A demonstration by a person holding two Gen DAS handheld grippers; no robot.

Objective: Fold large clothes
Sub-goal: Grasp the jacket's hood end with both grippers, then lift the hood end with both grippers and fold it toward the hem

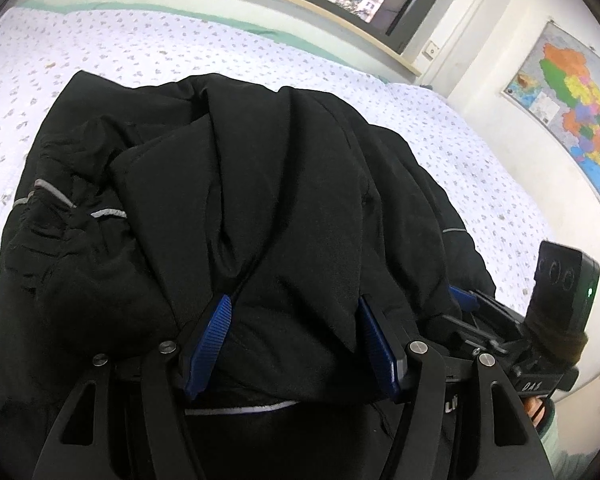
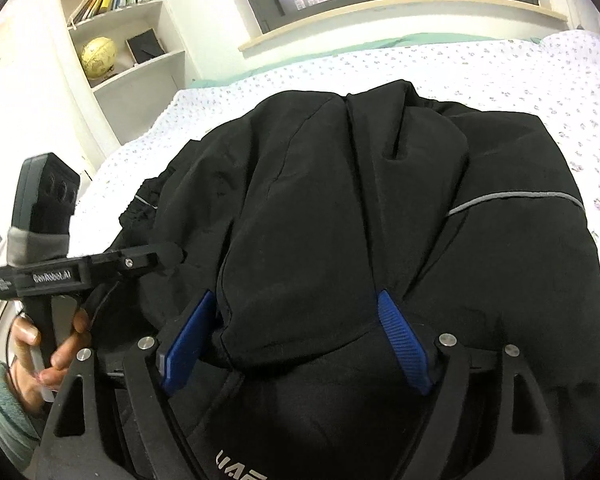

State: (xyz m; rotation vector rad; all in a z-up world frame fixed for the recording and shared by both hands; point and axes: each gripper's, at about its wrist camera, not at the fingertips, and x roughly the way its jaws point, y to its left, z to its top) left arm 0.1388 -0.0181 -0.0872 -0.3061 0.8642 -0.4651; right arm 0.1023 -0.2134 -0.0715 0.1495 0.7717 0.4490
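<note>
A large black jacket (image 1: pixel 280 160) with thin grey reflective stripes lies bunched on the bed, folded over itself. In the left wrist view my left gripper (image 1: pixel 295 300) has its blue pads (image 1: pixel 216 332) pressed on either side of a thick fold of it, and creases run into the pads. In the right wrist view the jacket (image 2: pixel 340 180) fills the middle. My right gripper (image 2: pixel 296 294) stands wide around a rounded fold at the near hem, and its blue pads (image 2: pixel 404 344) flank the cloth without squeezing it. Both grippers sit side by side at the jacket's near edge.
The bed (image 1: pixel 140 40) has a white sheet with small flowers and runs back to a windowsill (image 2: pixel 380 12). A bookshelf (image 2: pixel 120 40) with a globe stands at the left, a wall map (image 1: pixel 572 112) at the right. A hand (image 2: pixel 40 344) holds the left gripper's handle.
</note>
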